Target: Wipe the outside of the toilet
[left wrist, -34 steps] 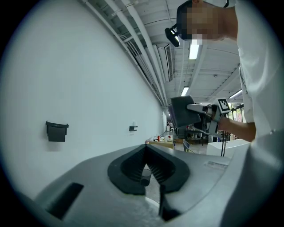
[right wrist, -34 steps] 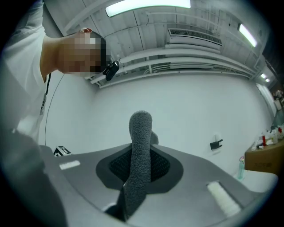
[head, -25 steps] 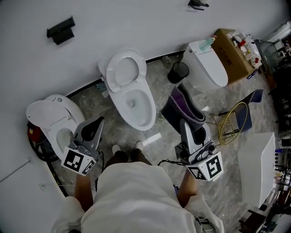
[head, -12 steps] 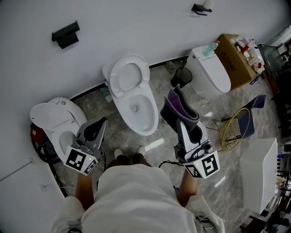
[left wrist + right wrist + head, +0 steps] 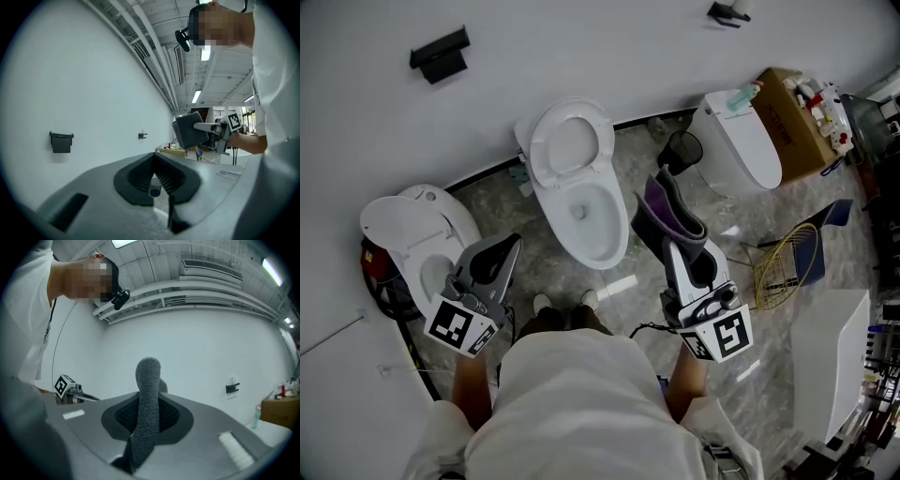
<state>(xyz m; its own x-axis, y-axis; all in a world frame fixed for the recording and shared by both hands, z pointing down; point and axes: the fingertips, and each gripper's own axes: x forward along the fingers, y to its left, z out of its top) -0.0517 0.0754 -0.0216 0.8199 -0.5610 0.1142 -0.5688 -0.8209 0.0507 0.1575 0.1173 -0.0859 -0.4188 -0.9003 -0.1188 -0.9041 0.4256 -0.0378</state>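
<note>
The white toilet (image 5: 579, 202) stands against the wall with its lid up, straight ahead of my feet. My right gripper (image 5: 673, 246) is shut on a folded grey and purple cloth (image 5: 666, 214), held in the air just right of the bowl and apart from it. In the right gripper view the cloth (image 5: 147, 380) stands up between the jaws of the right gripper (image 5: 149, 401). My left gripper (image 5: 506, 248) hovers left of the bowl, and in its own view the left gripper (image 5: 153, 159) has its jaws meeting at the tip with nothing held.
A second toilet (image 5: 411, 234) sits at the left and a third (image 5: 741, 141) at the right. A black bin (image 5: 681, 148), a cardboard box (image 5: 792, 117) with bottles and a yellow wire basket (image 5: 783, 248) lie to the right. A black holder (image 5: 441, 53) hangs on the wall.
The head view has drifted a little, so the toilets sit slightly higher and further right. Both grippers stay about where they were, the right one still shut on the cloth.
</note>
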